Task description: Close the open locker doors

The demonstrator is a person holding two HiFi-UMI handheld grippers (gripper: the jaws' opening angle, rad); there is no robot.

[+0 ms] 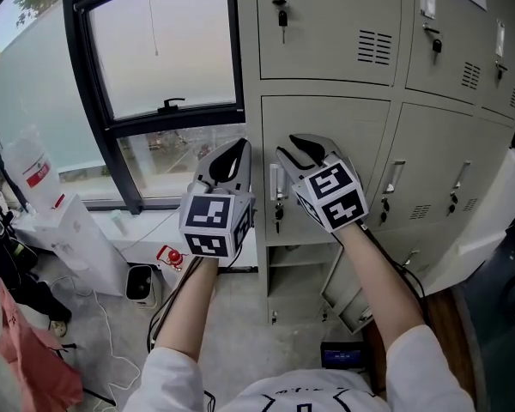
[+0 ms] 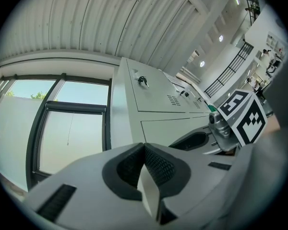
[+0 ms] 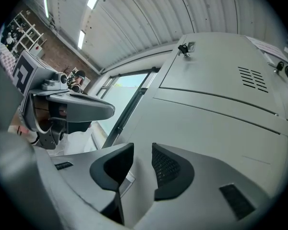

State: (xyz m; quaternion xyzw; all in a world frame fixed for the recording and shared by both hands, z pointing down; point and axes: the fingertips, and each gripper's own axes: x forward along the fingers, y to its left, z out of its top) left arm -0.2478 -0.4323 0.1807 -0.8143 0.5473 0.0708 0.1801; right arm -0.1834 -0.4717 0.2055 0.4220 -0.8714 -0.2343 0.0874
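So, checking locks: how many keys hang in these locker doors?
6 keys: top row left, centre, right; middle row left, centre, right. More may be hidden lower down.

A black-framed window (image 1: 154,58) fills the upper left of the head view. A black handle (image 1: 170,104) sits on the window's lower rail, and a thin white cord (image 1: 152,20) hangs in front of its pane. Below the window's left corner stands a pale plastic jug (image 1: 33,166) with a red label, next to a white slanted box (image 1: 73,234). On the floor under the window lie a small white device (image 1: 140,283) with a dark opening, a red-and-white item (image 1: 170,256) and white cables (image 1: 103,324). Lower still, left of the window, lies a pink cloth (image 1: 26,359). Above the window runs a ribbed ceiling (image 2: 86,18).
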